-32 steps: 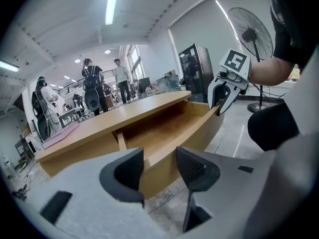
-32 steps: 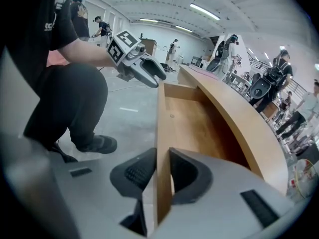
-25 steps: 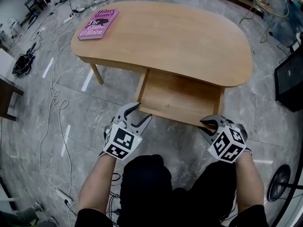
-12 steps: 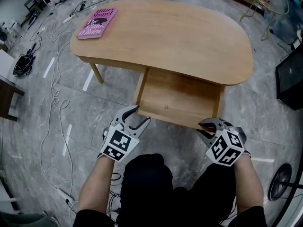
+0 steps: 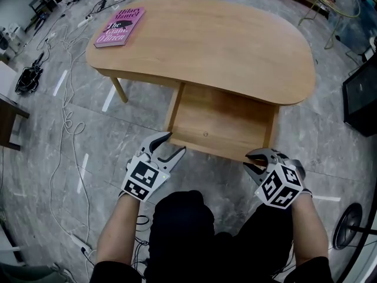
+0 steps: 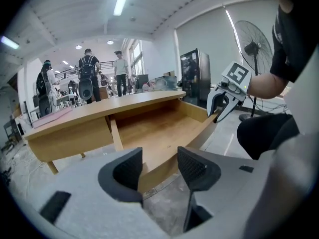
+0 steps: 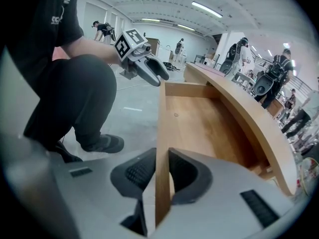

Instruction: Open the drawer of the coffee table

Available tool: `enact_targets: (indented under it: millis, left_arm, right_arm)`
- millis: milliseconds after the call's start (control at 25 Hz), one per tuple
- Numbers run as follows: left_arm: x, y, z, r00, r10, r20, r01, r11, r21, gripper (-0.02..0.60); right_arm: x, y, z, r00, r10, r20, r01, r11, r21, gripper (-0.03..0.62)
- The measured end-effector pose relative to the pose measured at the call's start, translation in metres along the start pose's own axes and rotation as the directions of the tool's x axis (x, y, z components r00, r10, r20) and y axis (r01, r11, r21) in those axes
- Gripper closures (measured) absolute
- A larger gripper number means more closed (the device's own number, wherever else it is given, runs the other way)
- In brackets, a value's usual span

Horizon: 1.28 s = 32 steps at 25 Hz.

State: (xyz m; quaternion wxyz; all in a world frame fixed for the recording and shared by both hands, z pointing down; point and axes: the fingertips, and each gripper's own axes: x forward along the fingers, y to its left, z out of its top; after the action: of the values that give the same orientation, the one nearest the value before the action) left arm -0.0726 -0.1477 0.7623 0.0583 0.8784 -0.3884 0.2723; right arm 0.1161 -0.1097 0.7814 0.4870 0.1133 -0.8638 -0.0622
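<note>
Drawer is found drawn out from under the bench top, its wooden bottom exposed. The right gripper is set at the right end of the drawer's front board. Its fingers are seen narrow, clamped on that board from both faces. The left gripper is held just beside the board's left corner, fingers spread wide, nothing gripped; contact with the corner cannot be told. A pink book is noted on the bench's far left end. A black cable bundle is seen on the floor at left.
</note>
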Motion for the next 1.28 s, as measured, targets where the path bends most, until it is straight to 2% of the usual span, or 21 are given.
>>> enact_targets:
  millis: [80, 240, 320, 440, 600, 760, 1000, 1120, 1280]
  left_arm:
    - [0.000, 0.000, 0.003, 1.000, -0.014, 0.014, 0.015, 0.999, -0.044, 0.353]
    - [0.001, 0.000, 0.008, 1.000, -0.021, 0.014, 0.022, 0.999, -0.031, 0.353]
    - [0.000, 0.002, 0.012, 0.999, -0.025, 0.031, 0.026, 0.999, -0.045, 0.354]
    - [-0.003, 0.007, 0.022, 0.997, -0.026, 0.068, 0.034, 0.993, -0.114, 0.361]
    - [-0.003, 0.021, 0.032, 0.996, 0.017, 0.086, -0.004, 0.988, -0.153, 0.419]
    - [0.000, 0.035, 0.047, 0.993, 0.046, 0.108, -0.027, 0.984, -0.176, 0.450]
    - [0.017, 0.041, 0.067, 0.992, 0.067, 0.110, -0.038, 0.967, -0.250, 0.511]
    - [0.013, 0.040, 0.091, 0.989, 0.076, 0.130, -0.030, 0.946, -0.323, 0.580]
    - [-0.009, 0.037, 0.147, 0.980, 0.039, 0.195, 0.025, 0.949, -0.314, 0.580]
  right_arm:
    - [-0.001, 0.002, 0.000, 1.000, 0.009, 0.009, -0.009, 1.000, 0.011, 0.501]
    - [-0.006, -0.002, -0.003, 1.000, 0.004, 0.025, -0.004, 1.000, 0.019, 0.456]
    - [-0.012, -0.006, 0.001, 0.996, 0.013, 0.085, -0.016, 0.999, 0.039, 0.430]
    - [-0.026, -0.016, 0.010, 0.978, 0.013, 0.210, -0.037, 0.993, 0.114, 0.431]
    - [-0.045, -0.033, 0.017, 0.943, -0.039, 0.331, -0.032, 0.978, 0.208, 0.463]
    - [-0.065, -0.053, 0.018, 0.901, -0.164, 0.401, 0.024, 0.943, 0.331, 0.510]
    - [-0.090, -0.077, -0.006, 0.886, -0.309, 0.347, 0.119, 0.872, 0.474, 0.553]
    - [-0.111, -0.082, 0.004, 0.871, -0.320, 0.372, 0.084, 0.844, 0.530, 0.587]
    - [-0.145, -0.095, 0.036, 0.847, -0.370, 0.382, 0.084, 0.802, 0.591, 0.589]
